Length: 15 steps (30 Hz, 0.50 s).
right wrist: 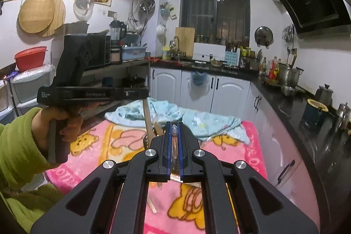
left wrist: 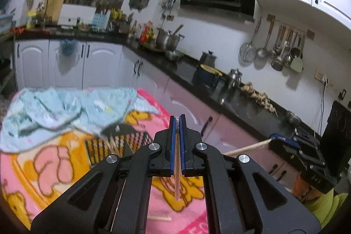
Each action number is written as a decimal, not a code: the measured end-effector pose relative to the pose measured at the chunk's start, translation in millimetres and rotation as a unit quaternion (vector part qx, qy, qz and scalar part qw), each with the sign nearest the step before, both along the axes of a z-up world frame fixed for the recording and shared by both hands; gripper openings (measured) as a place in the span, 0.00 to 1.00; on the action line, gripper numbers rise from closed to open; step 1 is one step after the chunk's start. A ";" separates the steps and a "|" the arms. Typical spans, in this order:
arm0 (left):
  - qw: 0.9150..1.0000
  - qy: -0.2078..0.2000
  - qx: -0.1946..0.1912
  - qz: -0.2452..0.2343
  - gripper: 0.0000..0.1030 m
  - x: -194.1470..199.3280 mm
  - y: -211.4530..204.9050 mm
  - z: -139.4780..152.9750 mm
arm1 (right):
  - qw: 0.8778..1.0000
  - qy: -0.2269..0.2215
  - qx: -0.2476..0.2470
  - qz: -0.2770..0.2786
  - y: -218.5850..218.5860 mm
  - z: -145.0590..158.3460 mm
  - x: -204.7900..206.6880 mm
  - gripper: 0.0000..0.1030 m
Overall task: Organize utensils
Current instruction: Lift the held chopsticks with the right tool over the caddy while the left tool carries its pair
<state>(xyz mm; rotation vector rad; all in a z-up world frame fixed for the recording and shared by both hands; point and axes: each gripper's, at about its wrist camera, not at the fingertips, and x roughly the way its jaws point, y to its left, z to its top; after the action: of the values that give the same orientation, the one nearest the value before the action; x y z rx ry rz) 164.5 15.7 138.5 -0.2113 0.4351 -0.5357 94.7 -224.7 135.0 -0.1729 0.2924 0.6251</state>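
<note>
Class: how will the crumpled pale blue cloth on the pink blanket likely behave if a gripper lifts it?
The crumpled pale blue cloth is probably floppy: it lies in soft folds. Likely light, since it looks thin. It would likely drape and sag from one pinch point.

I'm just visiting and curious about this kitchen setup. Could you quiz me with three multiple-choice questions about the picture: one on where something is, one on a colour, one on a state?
1. Where does the light blue cloth lie?
A. on the far end of the pink blanket
B. on the black counter
C. over the window

2. What colour is the sleeve?
A. red
B. green
C. white

3. How is the left gripper?
A. wide open
B. shut on a chopstick
C. holding a cup

Answers: 1 A, cloth rests on the blanket; 2 B, the sleeve is green; 3 B, a thin stick runs between its closed pads.
</note>
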 end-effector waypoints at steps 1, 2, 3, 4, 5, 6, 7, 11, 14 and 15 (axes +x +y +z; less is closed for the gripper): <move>1.000 -0.006 0.002 0.004 0.01 1.3 0.9 5.7 | 1.000 -0.002 0.001 0.001 0.9 3.5 2.3 0.05; 1.000 -0.012 0.003 0.009 0.01 3.1 2.5 12.4 | 1.000 -0.003 0.003 0.001 1.4 5.6 4.2 0.05; 1.000 -0.018 0.004 0.012 0.01 5.2 3.7 17.7 | 1.000 -0.004 0.004 0.002 2.1 7.3 6.4 0.05; 1.000 -0.023 0.005 0.016 0.01 6.8 4.6 22.8 | 1.000 -0.004 0.005 0.002 3.1 9.1 9.1 0.05; 0.999 -0.030 0.007 0.022 0.01 8.9 5.9 29.2 | 1.000 -0.004 0.006 0.002 5.4 11.9 13.7 0.05; 0.999 -0.036 0.008 0.026 0.01 10.1 7.1 33.9 | 1.000 -0.004 0.007 0.000 7.1 13.5 15.8 0.05; 0.999 -0.043 0.008 0.032 0.01 12.0 9.4 40.6 | 1.000 -0.005 0.006 -0.001 9.3 15.9 19.2 0.05; 0.996 -0.063 0.011 0.055 0.01 19.9 16.9 57.9 | 1.000 -0.008 0.009 -0.006 15.5 24.5 31.6 0.05; 0.994 -0.073 0.016 0.075 0.01 28.9 22.2 66.4 | 1.000 -0.009 0.011 -0.012 19.5 30.9 43.2 0.05; 0.993 -0.077 0.018 0.082 0.01 32.6 24.0 69.2 | 1.000 -0.008 0.012 -0.013 20.8 32.9 47.9 0.05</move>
<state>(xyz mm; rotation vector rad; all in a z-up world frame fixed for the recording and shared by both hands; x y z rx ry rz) 197.1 39.7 207.7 -0.1679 0.2748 -0.3785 142.6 -203.9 167.9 -0.1509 0.2707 0.6003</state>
